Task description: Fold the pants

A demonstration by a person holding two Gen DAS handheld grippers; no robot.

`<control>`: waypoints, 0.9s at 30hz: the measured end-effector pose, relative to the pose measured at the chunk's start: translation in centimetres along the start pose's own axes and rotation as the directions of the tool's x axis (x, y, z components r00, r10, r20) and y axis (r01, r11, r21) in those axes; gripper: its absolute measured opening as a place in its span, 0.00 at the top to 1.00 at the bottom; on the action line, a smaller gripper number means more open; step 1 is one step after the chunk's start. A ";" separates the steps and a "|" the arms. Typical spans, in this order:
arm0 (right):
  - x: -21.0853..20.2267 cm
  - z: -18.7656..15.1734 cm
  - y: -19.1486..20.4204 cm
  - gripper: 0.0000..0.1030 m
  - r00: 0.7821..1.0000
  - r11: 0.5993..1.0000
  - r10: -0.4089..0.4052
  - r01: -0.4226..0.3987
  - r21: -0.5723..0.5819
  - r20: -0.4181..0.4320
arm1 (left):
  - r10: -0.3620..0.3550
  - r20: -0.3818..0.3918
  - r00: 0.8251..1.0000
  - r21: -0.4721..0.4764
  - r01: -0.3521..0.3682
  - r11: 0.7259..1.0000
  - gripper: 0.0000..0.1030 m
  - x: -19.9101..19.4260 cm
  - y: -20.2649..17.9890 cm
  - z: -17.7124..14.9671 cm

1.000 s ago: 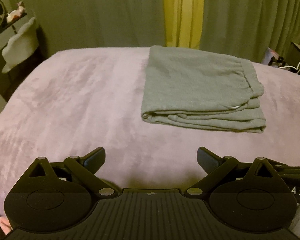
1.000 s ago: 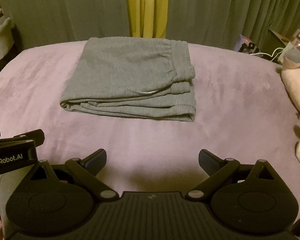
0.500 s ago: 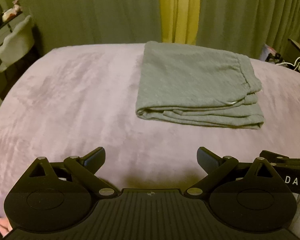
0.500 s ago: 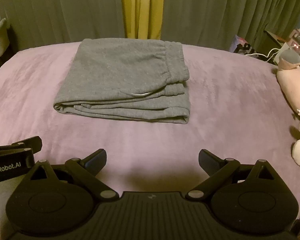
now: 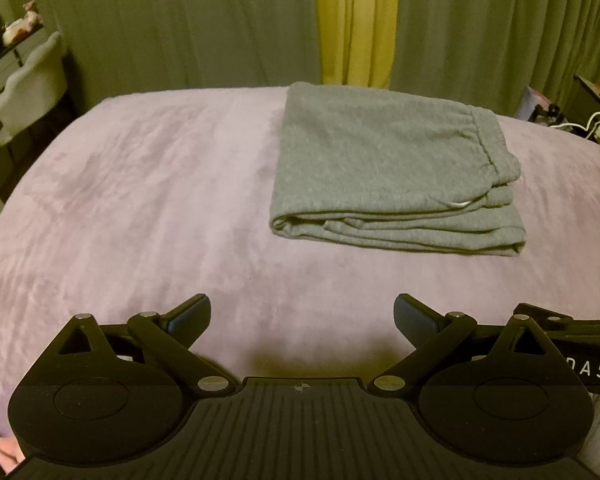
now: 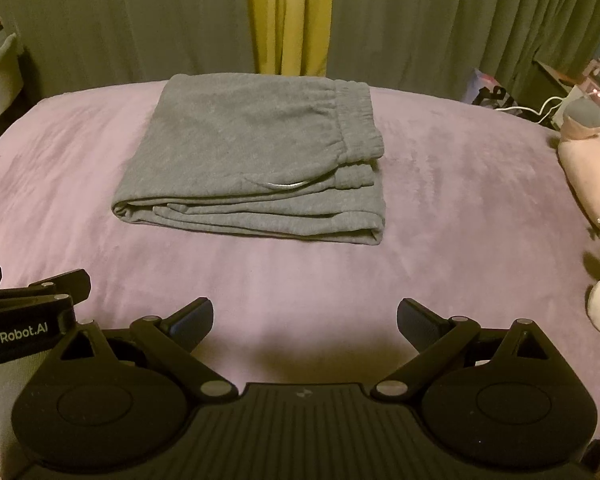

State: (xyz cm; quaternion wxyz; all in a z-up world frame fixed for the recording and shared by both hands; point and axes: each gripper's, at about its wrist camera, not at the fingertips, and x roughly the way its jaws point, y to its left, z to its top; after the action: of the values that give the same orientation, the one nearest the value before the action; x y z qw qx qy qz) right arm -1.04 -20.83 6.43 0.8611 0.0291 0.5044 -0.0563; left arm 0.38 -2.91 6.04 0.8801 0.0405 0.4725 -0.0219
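Note:
Grey sweatpants (image 5: 384,164) lie folded into a flat rectangle on the lilac bed cover (image 5: 140,208), with the elastic waistband at their right end. The same grey sweatpants (image 6: 256,152) sit centre-left in the right wrist view, on the bed cover (image 6: 460,208). My left gripper (image 5: 302,316) is open and empty, well short of the pants' near edge. My right gripper (image 6: 305,318) is likewise open and holds nothing, over bare cover near the front. The left gripper's side (image 6: 28,308) shows at the right view's left edge, and the right gripper's side (image 5: 572,336) shows at the left view's right edge.
Green curtains with a yellow strip (image 5: 352,20) hang behind the bed. Plush toys (image 6: 588,152) lie on the bed's right edge. Cables and small items (image 6: 548,104) crowd a stand at the far right. A pale chair (image 5: 32,84) stands at the left.
Both grippers have drawn slightly back and shifted, so the folded pants sit a little further left in each view. The pants themselves lie unchanged and both grippers stay open.

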 end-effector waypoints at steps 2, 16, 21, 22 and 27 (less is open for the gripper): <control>0.0 -0.1 0.1 0.04 1.000 1.000 -0.002 0.002 -0.002 0.001 | 0.003 -0.002 1.000 -0.001 -0.003 1.000 0.02 0.0 -0.1 0.0; 0.1 0.1 0.1 0.04 1.000 1.000 -0.005 0.005 -0.003 0.001 | -0.009 -0.009 1.000 -0.004 0.009 1.000 0.02 0.2 0.3 0.0; 0.1 0.1 0.1 0.04 1.000 1.000 -0.005 0.005 -0.004 0.004 | -0.011 -0.010 1.000 -0.002 0.011 1.000 0.02 0.3 0.3 0.1; 0.1 0.1 0.1 0.04 1.000 1.000 -0.007 0.007 -0.004 0.004 | -0.011 -0.010 1.000 -0.002 0.011 1.000 0.02 0.3 0.4 0.1; 0.0 0.2 0.0 0.04 1.000 1.000 -0.008 0.008 -0.002 0.004 | -0.015 -0.012 1.000 -0.007 0.015 1.000 0.02 0.3 0.3 0.0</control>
State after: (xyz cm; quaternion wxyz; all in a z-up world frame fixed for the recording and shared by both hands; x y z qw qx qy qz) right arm -0.89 -20.81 6.53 0.8620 0.0260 0.5027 -0.0593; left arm 0.60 -2.58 5.85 0.8772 0.0339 0.4782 -0.0266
